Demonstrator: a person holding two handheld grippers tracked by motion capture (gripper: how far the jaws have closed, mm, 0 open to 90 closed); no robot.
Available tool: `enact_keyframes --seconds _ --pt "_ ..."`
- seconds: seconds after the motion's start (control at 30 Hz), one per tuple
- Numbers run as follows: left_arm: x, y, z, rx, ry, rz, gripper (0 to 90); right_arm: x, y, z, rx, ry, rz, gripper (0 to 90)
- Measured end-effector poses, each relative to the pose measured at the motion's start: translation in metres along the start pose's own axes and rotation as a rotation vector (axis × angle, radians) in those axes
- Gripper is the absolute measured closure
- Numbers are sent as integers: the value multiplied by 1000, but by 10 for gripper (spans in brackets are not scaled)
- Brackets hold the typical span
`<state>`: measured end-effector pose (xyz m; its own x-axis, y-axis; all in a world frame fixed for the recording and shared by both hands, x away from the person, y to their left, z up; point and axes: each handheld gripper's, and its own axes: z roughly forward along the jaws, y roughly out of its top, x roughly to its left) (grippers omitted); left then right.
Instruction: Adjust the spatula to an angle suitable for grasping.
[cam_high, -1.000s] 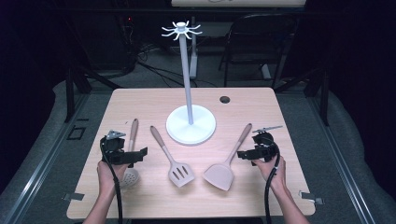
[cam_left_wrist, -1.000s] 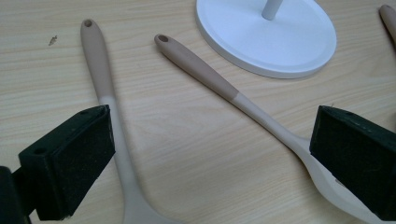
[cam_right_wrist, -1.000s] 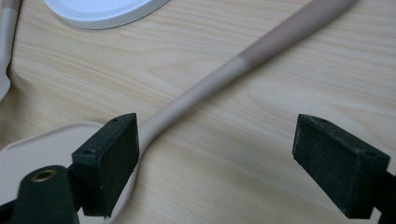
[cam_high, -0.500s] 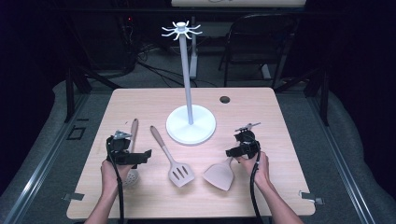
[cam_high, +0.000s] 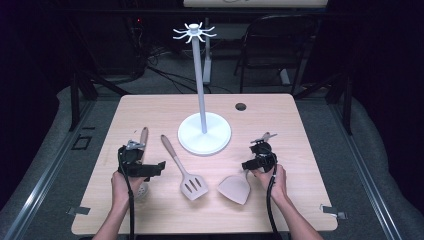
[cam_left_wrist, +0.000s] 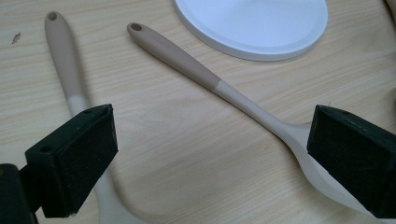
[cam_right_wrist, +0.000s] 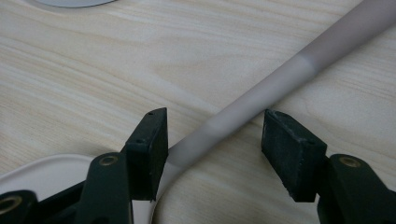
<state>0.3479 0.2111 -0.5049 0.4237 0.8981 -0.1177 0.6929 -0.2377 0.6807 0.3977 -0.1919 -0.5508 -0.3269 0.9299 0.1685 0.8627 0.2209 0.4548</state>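
The right gripper (cam_high: 259, 159) sat low over the handle of the solid spatula (cam_high: 235, 188), jaws half open and just closing in, the handle (cam_right_wrist: 261, 93) between them, not yet pinched. The handle ran slantwise away toward the stand (cam_high: 204, 134). The left gripper (cam_high: 141, 168) hung wide open, empty. The right gripper view showed the gaps beside each pad; the high view showed the blade lying toward the person.
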Motion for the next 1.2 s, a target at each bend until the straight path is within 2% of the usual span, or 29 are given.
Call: enact_keyframes --seconds 0.1,0.2,0.3,0.37,0.5,0.57,0.63,0.7,0.73,0.8,0.9,0.93,1.2 --pt "-1 0 0 0 -1 4 20 -1 1 -2 22 -21 -14 419" --pt "0 0 0 0 -5 1 23 -2 -1 0 0 13 9 428" --pt "0 0 1 -2 -7 -5 23 -4 0 -2 26 -8 -4 431" --pt "1 0 -1 -7 -3 -5 23 -4 0 -1 22 -4 -2 435" --pt "4 -1 -1 -10 -11 -24 24 -4 -1 -2 19 7 3 448" --pt "4 -1 -2 -8 -13 -22 24 -3 -1 0 1 35 16 454" --pt "5 -1 -3 -9 -14 -19 24 -4 0 -2 28 5 -9 461" --pt "5 -2 -3 -8 -14 -17 25 -3 0 -3 29 9 -10 467" --pt "5 -2 -3 -13 -12 -21 25 -2 -1 1 6 56 17 471" --pt "6 -2 -4 -19 -11 -26 26 -3 0 -3 36 16 -10 480" --pt "7 -2 -4 -18 -11 -26 27 -4 0 -4 39 26 -16 492" --pt "7 -2 -4 -17 -10 -24 27 -5 0 -5 54 4 -29 496" --pt "3 -2 -3 -12 -10 -12 28 -4 1 -7 72 15 -53 533"
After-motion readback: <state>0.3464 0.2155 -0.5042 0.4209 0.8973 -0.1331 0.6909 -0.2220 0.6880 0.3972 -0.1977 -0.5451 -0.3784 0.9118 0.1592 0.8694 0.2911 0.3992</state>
